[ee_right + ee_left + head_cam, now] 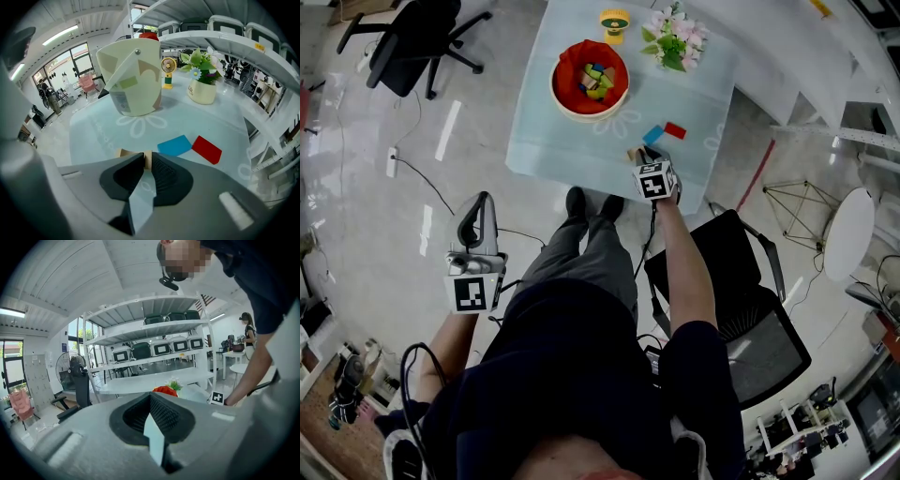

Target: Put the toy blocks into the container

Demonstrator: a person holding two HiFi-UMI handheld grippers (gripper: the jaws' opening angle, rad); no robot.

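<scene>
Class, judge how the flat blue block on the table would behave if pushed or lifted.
Lying flat, the blue block would probably slide, not roll or tip. It looks rigid and likely light. The glossy table may let it skid.

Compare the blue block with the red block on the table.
The blue block is blue, the red block red. The blue block lies nearer the right gripper, the red block beyond it, to the right. Both lie flat on the table, side by side, outside the container.
</scene>
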